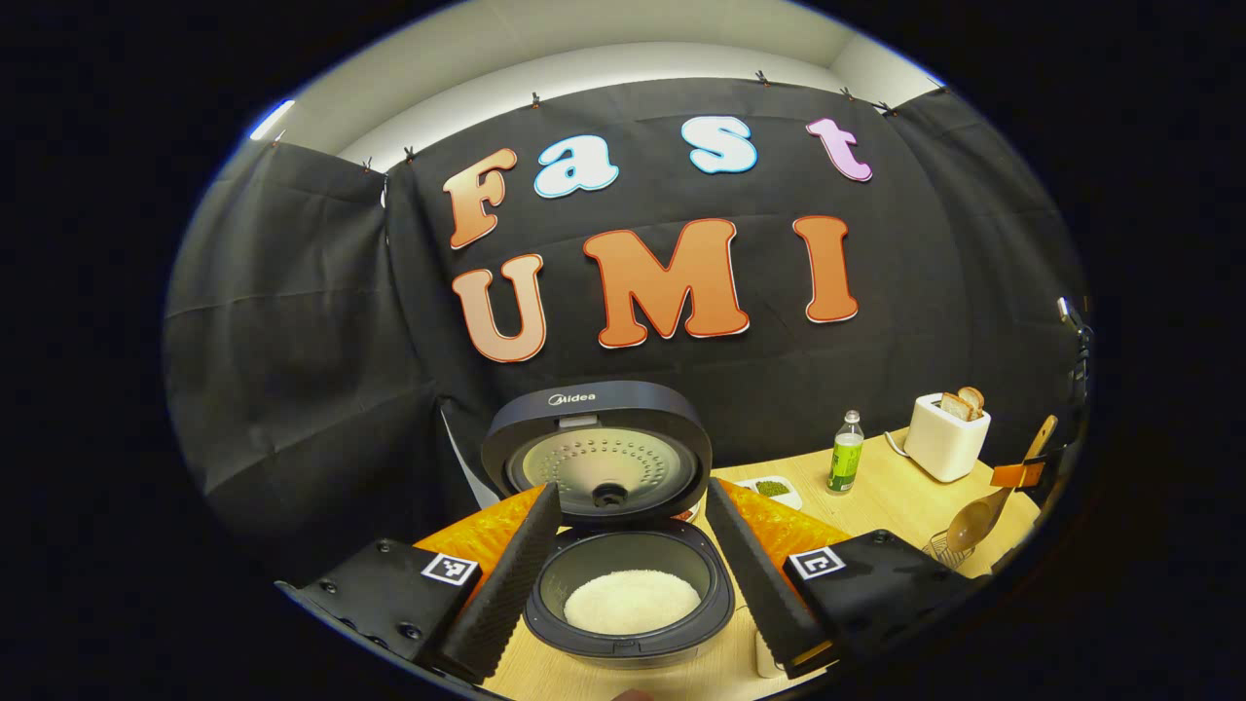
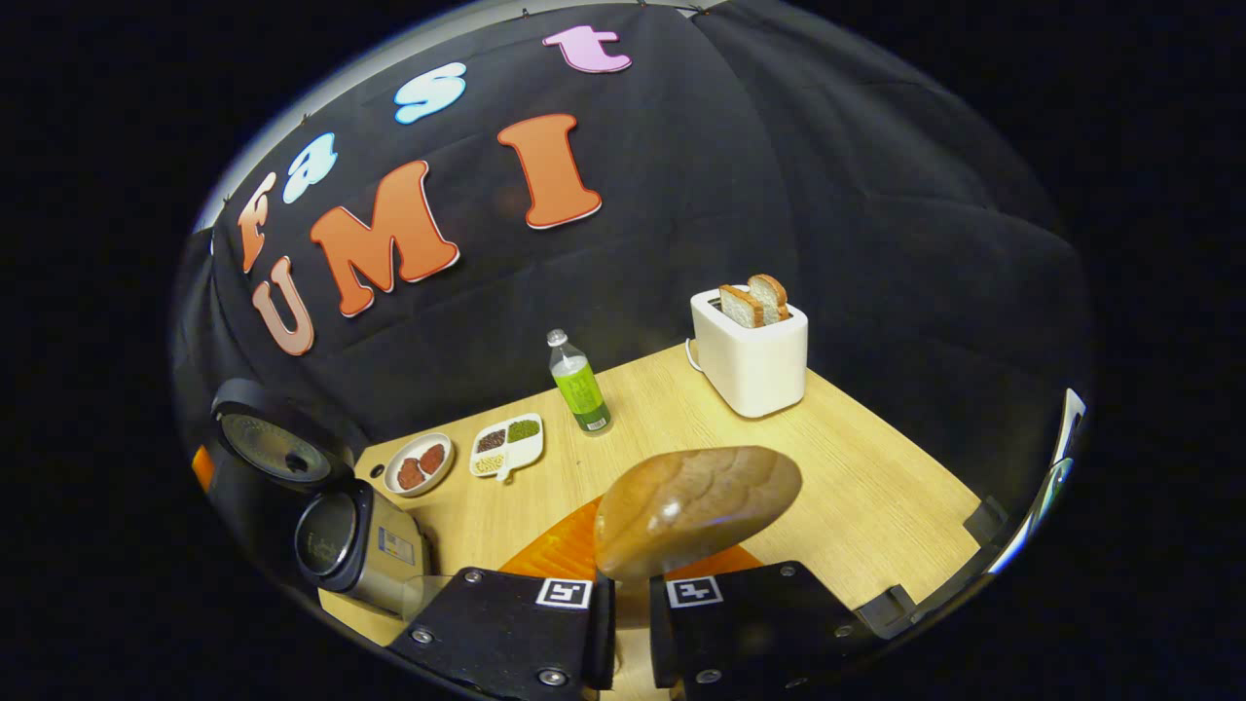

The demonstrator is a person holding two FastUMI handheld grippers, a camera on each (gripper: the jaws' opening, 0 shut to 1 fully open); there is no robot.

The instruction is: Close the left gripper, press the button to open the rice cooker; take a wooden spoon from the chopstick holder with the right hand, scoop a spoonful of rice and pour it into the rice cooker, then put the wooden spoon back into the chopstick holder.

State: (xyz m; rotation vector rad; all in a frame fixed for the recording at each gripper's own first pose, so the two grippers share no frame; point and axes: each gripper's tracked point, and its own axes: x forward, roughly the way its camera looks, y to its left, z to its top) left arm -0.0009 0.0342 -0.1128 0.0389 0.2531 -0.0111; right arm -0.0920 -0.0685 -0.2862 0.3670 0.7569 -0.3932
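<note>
The rice cooker (image 1: 623,545) is seen with its lid (image 1: 597,450) raised, so the button press can be judged done. White rice (image 1: 631,601) lies in the inner pot, directly between the spread fingers of the left hand-held gripper (image 1: 631,574), which is open and holds nothing.

The wooden spoon (image 2: 696,506) is gripped by its handle in the right hand-held gripper (image 2: 631,594), whose fingers are closed on it; the bowl of the spoon rises just ahead of the camera, above the bench (image 2: 857,487), and no rice can be made out on the face shown. In the left gripper view the same spoon (image 1: 978,516) is seen just above a wire holder (image 1: 944,550) at the bench's right edge, probably the chopstick holder.

Whether the scoop and pour are done cannot be told. Either the spoon has just been taken, or only its return into the holder remains.
</note>
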